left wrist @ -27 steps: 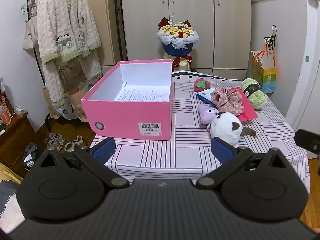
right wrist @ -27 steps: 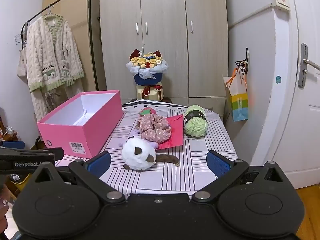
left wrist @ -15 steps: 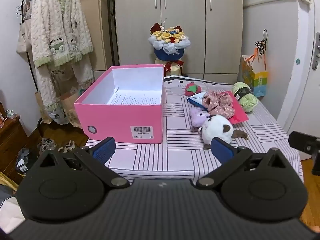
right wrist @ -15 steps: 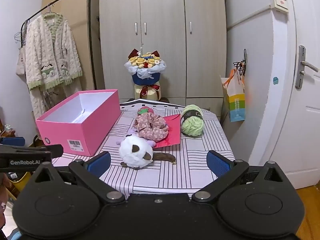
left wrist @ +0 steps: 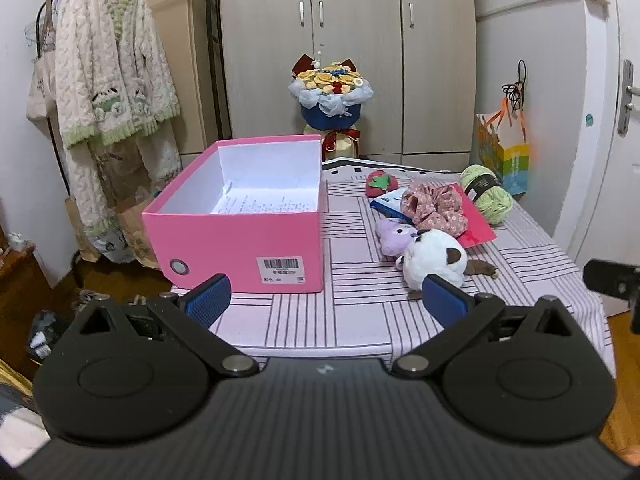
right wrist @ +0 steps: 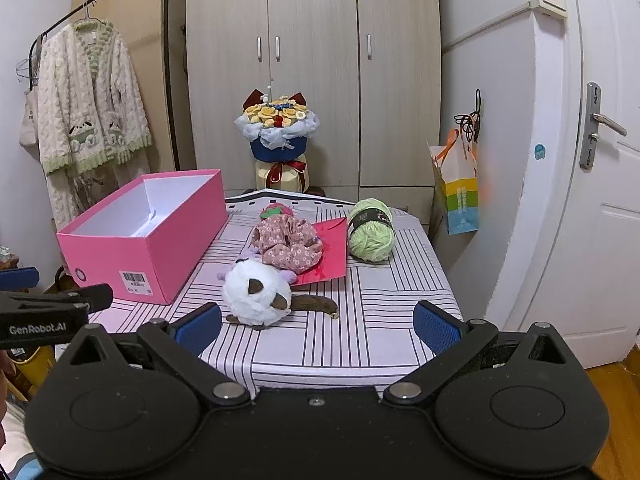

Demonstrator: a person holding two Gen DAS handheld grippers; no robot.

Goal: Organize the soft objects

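Standing at the near edge of the tabletop point(left wrist: 352, 320), both tools point slightly downward at the goods, and neither holds anything. Left tool point(left wrist: 326, 300): jaws spread fully, blue pads bare, nothing between them. Right tool point(right wrist: 318, 324): jaws likewise spread wide and bare.

A pink shoebox point(left wrist: 240, 240) sits lidless on the left part of the striped cloth, barcode label facing the cameras; only printed paper shows on its floor.

All soft items lie outside the box, grouped to its right. A white plush cat with brown patches point(right wrist: 256, 292) lies nearest the tools. A small purple plush point(left wrist: 390, 234) touches its far side. Behind these, a floral pink scrunchie point(right wrist: 290, 242) rests on a red card point(right wrist: 332, 248). A green yarn ball point(right wrist: 370, 230) with a dark band sits just beside the card, toward the right edge. A red strawberry plush point(left wrist: 380, 182) lies farthest back. A blue-and-white packet point(left wrist: 386, 204) protrudes from under the scrunchie.
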